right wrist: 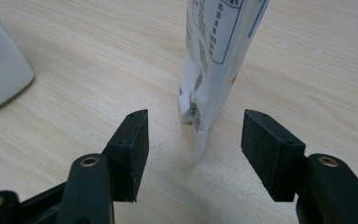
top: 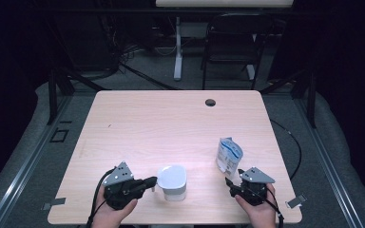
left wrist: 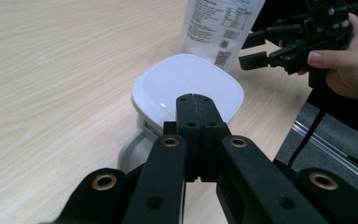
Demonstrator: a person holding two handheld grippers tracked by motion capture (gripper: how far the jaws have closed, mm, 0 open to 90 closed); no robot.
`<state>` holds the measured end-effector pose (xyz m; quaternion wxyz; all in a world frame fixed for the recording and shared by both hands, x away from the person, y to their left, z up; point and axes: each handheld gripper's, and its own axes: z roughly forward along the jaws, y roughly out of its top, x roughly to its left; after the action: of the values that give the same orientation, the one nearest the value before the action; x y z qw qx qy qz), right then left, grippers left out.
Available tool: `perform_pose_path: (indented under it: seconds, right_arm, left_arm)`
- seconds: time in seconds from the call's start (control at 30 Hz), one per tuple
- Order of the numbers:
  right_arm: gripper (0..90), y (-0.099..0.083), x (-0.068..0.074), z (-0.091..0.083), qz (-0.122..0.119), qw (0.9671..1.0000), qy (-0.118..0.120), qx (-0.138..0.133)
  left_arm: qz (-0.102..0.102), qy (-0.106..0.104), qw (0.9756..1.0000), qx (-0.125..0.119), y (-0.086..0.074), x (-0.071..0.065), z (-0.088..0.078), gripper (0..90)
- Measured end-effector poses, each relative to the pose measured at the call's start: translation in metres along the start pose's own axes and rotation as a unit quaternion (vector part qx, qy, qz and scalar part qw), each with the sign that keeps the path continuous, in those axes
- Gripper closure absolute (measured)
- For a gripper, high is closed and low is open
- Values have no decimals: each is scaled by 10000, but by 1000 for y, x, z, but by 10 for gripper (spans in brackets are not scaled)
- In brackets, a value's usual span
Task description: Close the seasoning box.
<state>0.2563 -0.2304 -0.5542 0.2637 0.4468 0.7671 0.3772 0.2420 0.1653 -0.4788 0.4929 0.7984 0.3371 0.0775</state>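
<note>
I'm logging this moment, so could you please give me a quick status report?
Left gripper shut, empty, at white lidded container. Right gripper open, pads either side of upright pouch, not touching. Nothing in the way.

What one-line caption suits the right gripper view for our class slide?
Open tongs face an upright printed pouch on a wooden table, not yet touching it.

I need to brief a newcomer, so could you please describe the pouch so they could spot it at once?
On the wooden table, look at the near right part, just beyond the right gripper. The pouch stands upright there, white and blue with printed text, unlike the plain white lidded container beside it.
</note>
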Motion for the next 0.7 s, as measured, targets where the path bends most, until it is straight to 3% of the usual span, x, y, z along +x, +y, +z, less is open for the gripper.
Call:
perform_pose_path:
  seconds: [0.43,0.7]
  right_arm:
    - [414,0,0,0,-22,10000,-6,16]
    - [414,-1,0,0,-29,10000,-7,24]
  left_arm:
    - [-389,444,9981,-180,-8,35,-22,900]
    - [-614,784,9950,-65,-21,54,-22,893]
